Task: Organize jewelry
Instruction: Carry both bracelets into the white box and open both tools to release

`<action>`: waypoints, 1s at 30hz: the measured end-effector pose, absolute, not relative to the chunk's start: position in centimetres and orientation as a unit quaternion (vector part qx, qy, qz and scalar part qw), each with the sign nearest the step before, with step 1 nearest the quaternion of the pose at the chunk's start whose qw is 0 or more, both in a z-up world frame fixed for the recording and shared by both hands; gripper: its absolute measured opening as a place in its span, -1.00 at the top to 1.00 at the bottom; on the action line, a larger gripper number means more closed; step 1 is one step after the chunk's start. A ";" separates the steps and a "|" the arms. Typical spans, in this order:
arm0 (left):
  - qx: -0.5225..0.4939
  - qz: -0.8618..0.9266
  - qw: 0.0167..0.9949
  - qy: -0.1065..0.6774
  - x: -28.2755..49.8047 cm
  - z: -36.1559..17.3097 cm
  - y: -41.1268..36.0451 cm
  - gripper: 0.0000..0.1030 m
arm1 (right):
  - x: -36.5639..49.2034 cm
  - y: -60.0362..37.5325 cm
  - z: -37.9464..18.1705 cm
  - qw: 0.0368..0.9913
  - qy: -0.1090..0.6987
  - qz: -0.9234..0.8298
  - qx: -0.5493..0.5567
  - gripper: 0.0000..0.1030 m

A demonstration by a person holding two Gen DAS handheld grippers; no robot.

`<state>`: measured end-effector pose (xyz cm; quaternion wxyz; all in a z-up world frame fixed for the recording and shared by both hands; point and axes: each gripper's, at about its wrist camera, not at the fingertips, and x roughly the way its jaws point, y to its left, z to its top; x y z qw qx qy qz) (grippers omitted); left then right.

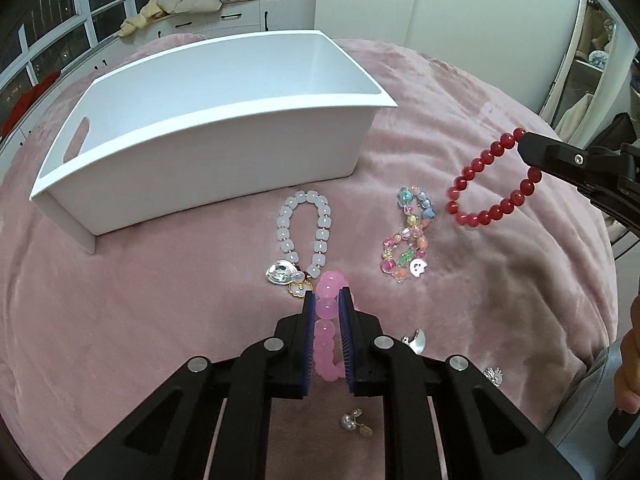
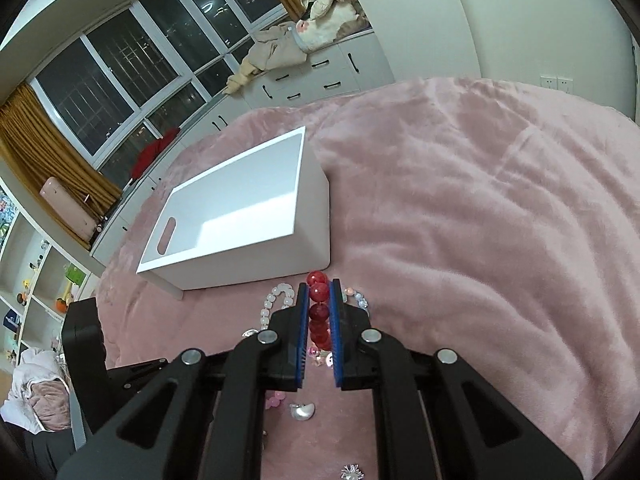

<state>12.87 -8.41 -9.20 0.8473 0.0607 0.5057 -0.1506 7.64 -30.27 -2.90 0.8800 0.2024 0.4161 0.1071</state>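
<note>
My left gripper point(image 1: 329, 294) is shut on a pink bead bracelet point(image 1: 326, 330), held just above the pink blanket. My right gripper point(image 2: 319, 285) is shut on a red bead bracelet point(image 2: 319, 312); in the left wrist view the red bracelet point(image 1: 486, 182) hangs in the air from the right gripper point(image 1: 528, 151), right of the white box. The empty white box point(image 1: 224, 92) stands on the bed ahead; it also shows in the right wrist view point(image 2: 256, 232). A white bead bracelet with charms point(image 1: 302, 232) and a multicoloured bead bracelet point(image 1: 408, 236) lie in front of the box.
Small pieces lie near me on the blanket point(image 1: 140, 300): a silver earring point(image 1: 416, 340), a pearl earring pair point(image 1: 356, 424), a sparkly stud point(image 1: 494, 376). The left gripper body point(image 2: 86, 356) shows at the left in the right wrist view. Drawers and windows stand behind the bed.
</note>
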 end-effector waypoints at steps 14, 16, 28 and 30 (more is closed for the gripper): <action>0.078 -0.137 0.871 0.466 14.7 -3.1 -7.5 0.68 | 9.4 -28.4 -1.3 0.895 0.417 0.093 0.128 0.80; 0.079 -0.137 0.874 0.459 15.2 -2.2 -7.3 0.68 | 9.9 -28.1 -0.9 0.896 0.414 0.094 0.127 0.80; 0.087 -0.113 0.896 0.421 19.0 3.2 -4.7 0.68 | 15.0 -24.8 3.0 0.909 0.382 0.123 0.114 0.80; 0.089 -0.107 0.899 0.415 19.8 4.1 -4.1 0.68 | 16.2 -23.6 3.4 0.908 0.382 0.133 0.108 0.80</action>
